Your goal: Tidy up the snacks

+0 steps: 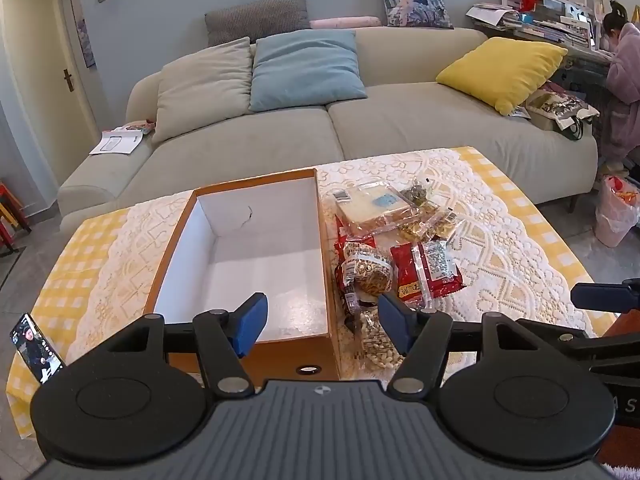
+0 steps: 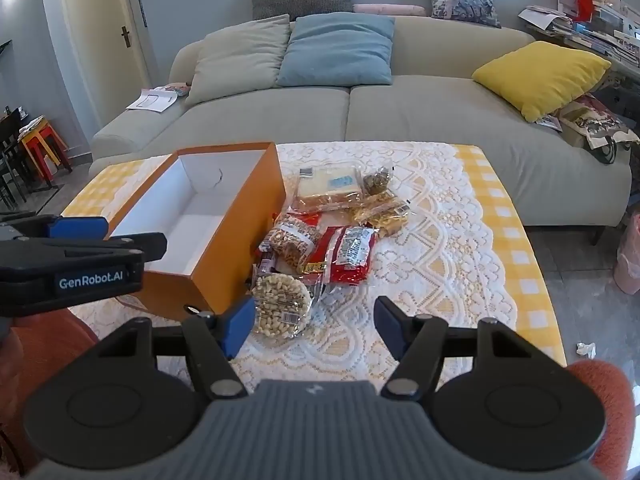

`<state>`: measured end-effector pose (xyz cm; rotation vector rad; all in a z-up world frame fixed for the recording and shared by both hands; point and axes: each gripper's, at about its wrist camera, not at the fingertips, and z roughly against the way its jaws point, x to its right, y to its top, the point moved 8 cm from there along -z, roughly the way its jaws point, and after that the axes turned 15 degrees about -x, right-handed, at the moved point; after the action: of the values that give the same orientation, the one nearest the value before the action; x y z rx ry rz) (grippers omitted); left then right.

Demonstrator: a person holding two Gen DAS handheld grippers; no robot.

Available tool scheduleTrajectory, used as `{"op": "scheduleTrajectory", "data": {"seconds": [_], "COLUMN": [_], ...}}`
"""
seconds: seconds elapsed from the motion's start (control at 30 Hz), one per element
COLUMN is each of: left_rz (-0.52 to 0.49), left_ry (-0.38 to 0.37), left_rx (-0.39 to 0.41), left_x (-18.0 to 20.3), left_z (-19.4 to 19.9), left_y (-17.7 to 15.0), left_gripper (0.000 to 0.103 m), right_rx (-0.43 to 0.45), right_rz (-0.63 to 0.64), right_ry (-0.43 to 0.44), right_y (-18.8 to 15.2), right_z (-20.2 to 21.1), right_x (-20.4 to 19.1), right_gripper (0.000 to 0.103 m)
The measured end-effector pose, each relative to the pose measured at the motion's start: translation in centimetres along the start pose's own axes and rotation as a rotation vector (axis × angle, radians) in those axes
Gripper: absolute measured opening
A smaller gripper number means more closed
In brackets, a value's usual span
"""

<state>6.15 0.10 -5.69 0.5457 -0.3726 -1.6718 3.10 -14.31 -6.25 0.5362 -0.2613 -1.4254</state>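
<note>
An open orange box [image 1: 240, 344] with a white empty inside stands on the table; it also shows in the right wrist view [image 2: 224, 248]. Right of it lies a pile of snack packs: a red pack [image 1: 424, 268] [image 2: 344, 256], a peanut bag [image 1: 368, 272] [image 2: 292, 240], a round clear bag of pale nuts [image 2: 280, 308] [image 1: 378, 338] and a pale flat pack [image 1: 372, 204] [image 2: 328, 184]. My left gripper [image 1: 322, 324] is open and empty over the box's near right corner. My right gripper [image 2: 316, 326] is open and empty just in front of the pale nut bag.
The table carries a white lace cloth over yellow check [image 2: 460, 248]. A phone [image 1: 36, 348] lies at its near left corner. A beige sofa [image 1: 360, 128] with cushions stands behind. A person [image 1: 620, 80] sits at the far right. A pink bin [image 1: 616, 216] stands on the floor.
</note>
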Motion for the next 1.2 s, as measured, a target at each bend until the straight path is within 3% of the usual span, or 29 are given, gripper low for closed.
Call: {"op": "scheduleTrajectory", "data": {"seconds": [0.8, 1.2], "left_rz": [0.005, 0.052], "left_ry": [0.002, -0.002], "left_rx": [-0.020, -0.068], "left_x": [-0.5, -1.6], "left_z": [-0.2, -1.7], "left_y": [-0.1, -0.4], "left_gripper": [0.075, 0.075], "right_rx": [-0.013, -0.053], "right_rz": [0.028, 0.036], "right_ry": [0.008, 0.010], "right_y": [0.3, 0.7], "right_z": [-0.3, -2.1], "right_x": [-0.8, -1.2], "right_gripper": [0.066, 0.066]}}
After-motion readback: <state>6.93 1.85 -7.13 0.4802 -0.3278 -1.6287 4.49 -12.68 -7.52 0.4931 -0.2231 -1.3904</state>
